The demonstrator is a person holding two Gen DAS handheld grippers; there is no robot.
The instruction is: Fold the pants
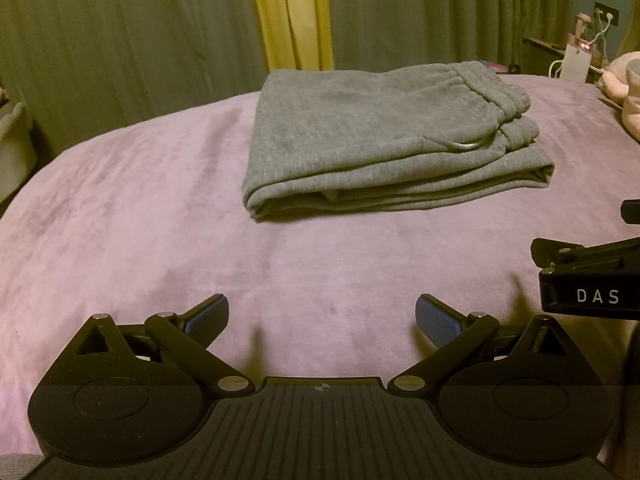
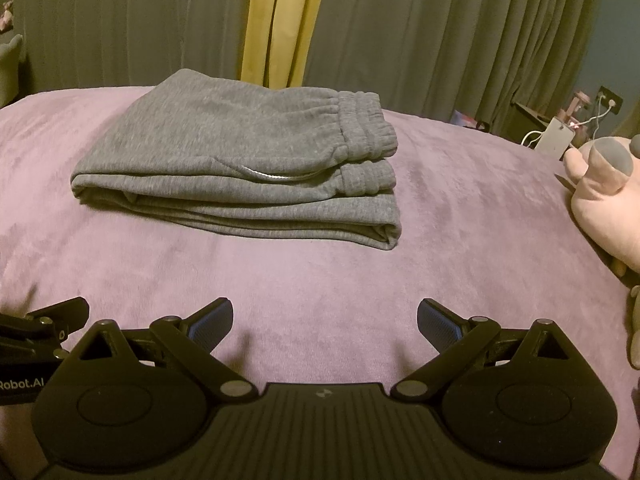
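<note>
Both tongs, left tongs (image 1: 322,316) and right tongs (image 2: 325,318), gape released, apart from folded grey pants (image 1: 384,136) on the blanket (image 1: 160,220).

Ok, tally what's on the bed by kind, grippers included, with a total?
Folded grey pants: 1
Pink plush toy: 1
Grippers: 2, the left gripper and the right gripper, both open, above the purple blanket
Total: 4

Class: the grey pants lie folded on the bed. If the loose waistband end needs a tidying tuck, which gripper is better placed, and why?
Right, probably. In its view the waistband sits almost straight ahead of the open right gripper. For the open left gripper, the waistband lies off to the right on the pants.
</note>
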